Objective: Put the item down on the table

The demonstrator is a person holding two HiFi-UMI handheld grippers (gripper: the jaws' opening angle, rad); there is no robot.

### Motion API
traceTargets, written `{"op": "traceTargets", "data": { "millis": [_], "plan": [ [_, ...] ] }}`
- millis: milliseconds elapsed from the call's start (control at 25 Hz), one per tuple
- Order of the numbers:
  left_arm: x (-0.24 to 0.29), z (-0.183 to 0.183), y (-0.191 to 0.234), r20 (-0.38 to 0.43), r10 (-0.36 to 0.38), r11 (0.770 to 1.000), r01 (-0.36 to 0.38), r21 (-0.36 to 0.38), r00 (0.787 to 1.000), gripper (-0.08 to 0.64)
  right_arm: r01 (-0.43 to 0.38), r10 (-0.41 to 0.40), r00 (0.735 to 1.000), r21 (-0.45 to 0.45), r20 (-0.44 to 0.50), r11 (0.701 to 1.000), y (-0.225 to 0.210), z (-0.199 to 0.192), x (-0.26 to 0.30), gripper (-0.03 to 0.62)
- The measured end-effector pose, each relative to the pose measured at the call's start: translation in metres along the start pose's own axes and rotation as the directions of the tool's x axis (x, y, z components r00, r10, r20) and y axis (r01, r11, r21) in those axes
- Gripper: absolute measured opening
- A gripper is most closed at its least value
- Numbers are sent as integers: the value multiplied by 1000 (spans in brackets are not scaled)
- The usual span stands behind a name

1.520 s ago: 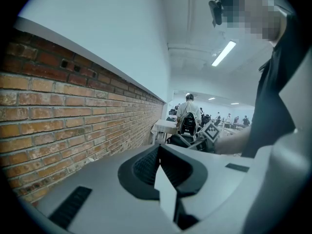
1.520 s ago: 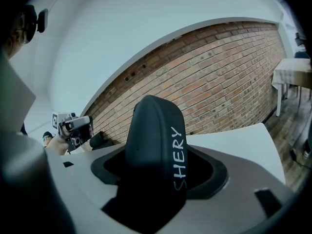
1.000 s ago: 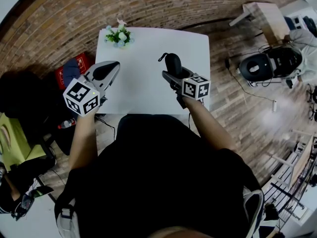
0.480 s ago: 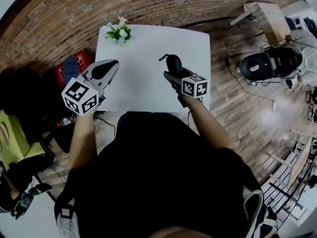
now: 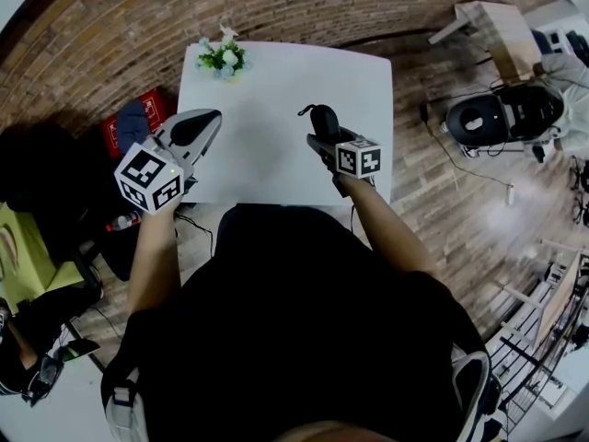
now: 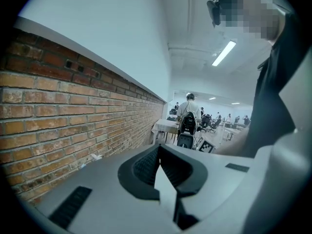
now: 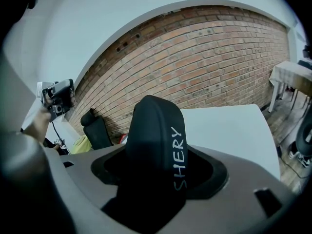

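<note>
A black oblong case [image 5: 323,118] with white lettering [image 7: 157,145] stands between the jaws of my right gripper [image 5: 322,136], which is shut on it. The case is held over the right half of the white table [image 5: 267,81]; I cannot tell whether it touches the top. It sticks up out of the jaws in the right gripper view and hides the fingertips. My left gripper [image 5: 202,123] hangs over the table's left edge, its jaws [image 6: 159,152] closed together with nothing between them.
A small pot of flowers [image 5: 222,58] stands at the table's far left corner. A red box [image 5: 124,129] lies on the floor to the left. A black and white machine [image 5: 502,116] and a wooden table [image 5: 492,28] stand to the right. A brick wall [image 7: 209,57] lies beyond.
The right gripper with the case has crept slightly farther over the table. The left gripper has stayed almost still.
</note>
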State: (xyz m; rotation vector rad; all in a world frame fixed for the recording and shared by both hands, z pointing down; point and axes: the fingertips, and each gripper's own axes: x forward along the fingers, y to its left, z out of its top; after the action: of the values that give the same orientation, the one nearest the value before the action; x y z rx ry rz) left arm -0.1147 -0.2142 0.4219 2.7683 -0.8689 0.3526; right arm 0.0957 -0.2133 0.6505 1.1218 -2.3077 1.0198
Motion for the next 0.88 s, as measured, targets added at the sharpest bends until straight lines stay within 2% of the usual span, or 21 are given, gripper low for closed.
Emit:
{"op": "traceTargets", "data": {
  "millis": [880],
  "plan": [
    [-7, -12, 6, -30, 9, 1000, -10, -17, 999, 11, 25, -27, 989, -11, -147, 1000, -22, -51, 32, 341]
  ]
}}
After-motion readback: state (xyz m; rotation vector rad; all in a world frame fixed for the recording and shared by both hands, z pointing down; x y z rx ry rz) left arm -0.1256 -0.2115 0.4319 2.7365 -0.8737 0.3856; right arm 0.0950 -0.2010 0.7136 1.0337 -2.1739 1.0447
